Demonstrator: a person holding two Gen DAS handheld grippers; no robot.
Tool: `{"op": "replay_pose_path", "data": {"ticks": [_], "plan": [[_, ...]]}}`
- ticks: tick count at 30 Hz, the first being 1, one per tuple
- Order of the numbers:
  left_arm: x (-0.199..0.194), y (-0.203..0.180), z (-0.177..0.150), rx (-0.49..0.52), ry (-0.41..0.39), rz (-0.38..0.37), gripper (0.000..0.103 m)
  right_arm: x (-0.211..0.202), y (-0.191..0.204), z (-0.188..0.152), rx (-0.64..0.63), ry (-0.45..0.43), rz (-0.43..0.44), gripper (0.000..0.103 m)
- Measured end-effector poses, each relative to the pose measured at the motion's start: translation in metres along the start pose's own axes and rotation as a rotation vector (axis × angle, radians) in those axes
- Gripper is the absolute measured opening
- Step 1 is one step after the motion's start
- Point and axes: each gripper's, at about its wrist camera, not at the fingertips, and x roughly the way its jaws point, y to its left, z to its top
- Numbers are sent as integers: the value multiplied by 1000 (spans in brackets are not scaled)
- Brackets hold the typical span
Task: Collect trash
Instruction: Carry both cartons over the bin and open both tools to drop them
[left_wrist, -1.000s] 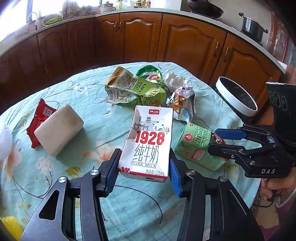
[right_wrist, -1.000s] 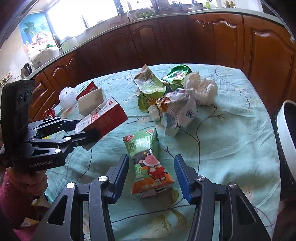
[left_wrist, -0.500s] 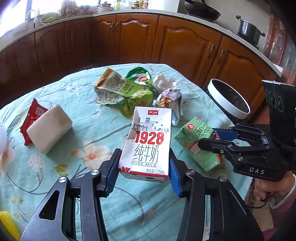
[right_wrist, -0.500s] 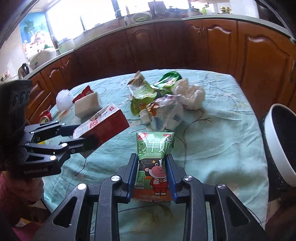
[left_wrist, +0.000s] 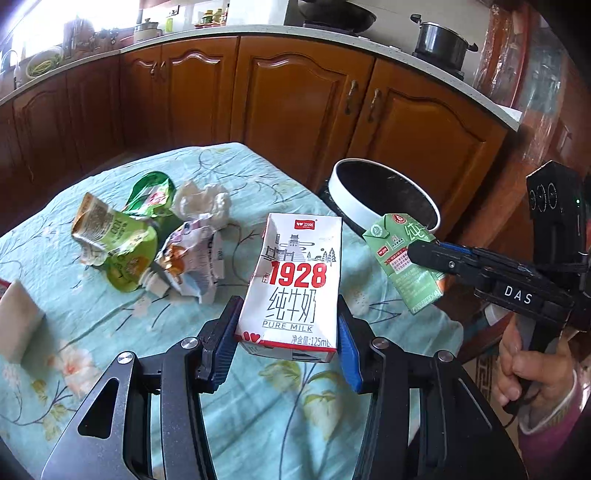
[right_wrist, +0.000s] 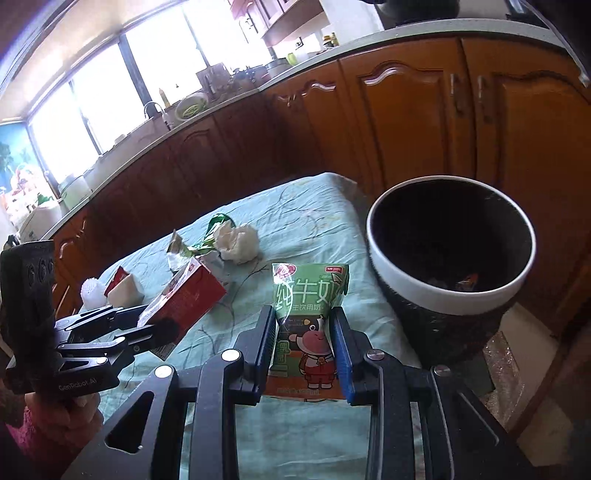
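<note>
My left gripper (left_wrist: 286, 343) is shut on a white and red 1928 milk carton (left_wrist: 295, 280), held above the table. The green milk carton (right_wrist: 308, 321) sits upright between the blue pads of my right gripper (right_wrist: 304, 347), which is shut on it and lifted off the cloth. In the left wrist view that green carton (left_wrist: 404, 258) hangs in front of the bin (left_wrist: 384, 195). The round white-rimmed bin (right_wrist: 450, 251) stands just off the table's right edge, close to the green carton. In the right wrist view the red side of the milk carton (right_wrist: 184, 306) shows at the left.
Crumpled wrappers (left_wrist: 118, 240), a green pouch (left_wrist: 151, 192) and a wad of white paper (left_wrist: 203, 199) lie on the floral tablecloth (left_wrist: 110, 332). A pale block (left_wrist: 18, 325) lies at the left edge. Wooden cabinets (left_wrist: 295, 96) curve behind the table.
My right gripper closed on the green carton and lifted it off the table toward the bin. My left gripper carried the 1928 carton the same way, to the right.
</note>
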Motion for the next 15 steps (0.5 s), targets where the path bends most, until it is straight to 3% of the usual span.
{"op": "replay_pose_path", "data": {"ticks": [15], "plan": [[45, -64, 55, 113, 21, -42, 46, -21, -67, 31, 97, -101, -106, 31]]}}
